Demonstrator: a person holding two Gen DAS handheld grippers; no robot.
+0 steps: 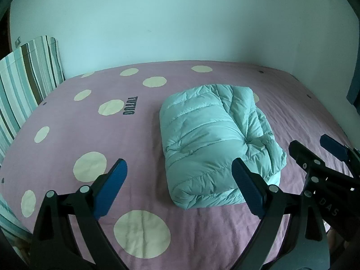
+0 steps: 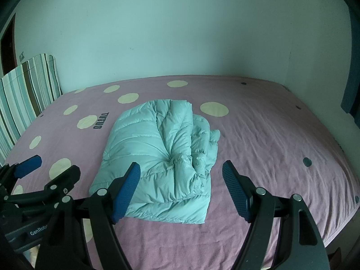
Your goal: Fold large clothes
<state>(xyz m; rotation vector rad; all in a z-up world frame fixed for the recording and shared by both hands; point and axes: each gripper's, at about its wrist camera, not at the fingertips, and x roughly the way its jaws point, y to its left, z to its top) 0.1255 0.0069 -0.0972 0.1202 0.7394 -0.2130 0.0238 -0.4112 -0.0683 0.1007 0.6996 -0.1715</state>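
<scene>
A light teal puffer jacket [image 1: 213,139] [image 2: 157,148] lies folded into a thick bundle on a lilac bed sheet [image 1: 90,123] [image 2: 270,146] with cream dots. My left gripper [image 1: 179,160] hovers open over the near part of the bed, just left of the bundle's near end, its blue pads [image 1: 112,184] holding nothing. My right gripper [image 2: 181,163] is open too, above the bundle's near right corner and apart from it. Each gripper shows in the other's view: the right gripper [image 1: 308,141] at the right edge, the left gripper [image 2: 58,163] at the left edge.
A striped cushion [image 1: 27,78] [image 2: 27,85] leans upright against the pale wall [image 1: 180,22] at the bed's far left. A dark vertical edge [image 2: 351,90] stands at the far right. The sheet's near edge [image 2: 337,231] drops off at the lower right.
</scene>
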